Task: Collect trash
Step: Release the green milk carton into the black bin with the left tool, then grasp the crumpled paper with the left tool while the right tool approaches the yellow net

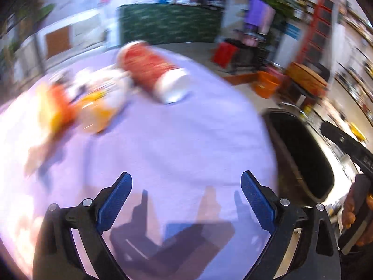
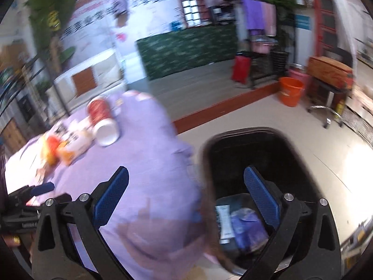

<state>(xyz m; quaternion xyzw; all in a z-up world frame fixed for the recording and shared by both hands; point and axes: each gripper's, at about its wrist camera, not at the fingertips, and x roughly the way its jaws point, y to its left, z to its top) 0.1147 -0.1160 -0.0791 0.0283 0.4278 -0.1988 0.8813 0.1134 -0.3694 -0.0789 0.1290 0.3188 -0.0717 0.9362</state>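
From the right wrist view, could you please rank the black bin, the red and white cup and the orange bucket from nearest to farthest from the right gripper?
1. Black bin, directly under the open right gripper, right side.
2. Red and white cup, lying on the purple-covered table, upper left.
3. Orange bucket, on the floor, far right.

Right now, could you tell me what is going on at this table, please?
A person is clearing trash off a table with a lilac cloth into a black bin beside it. Both grippers are empty with jaws wide: the left gripper is over the cloth, the right gripper at the table edge, over the bin. Some trash already lies in the bin. A red and white cup on its side and some orange and white wrappers remain on the table.
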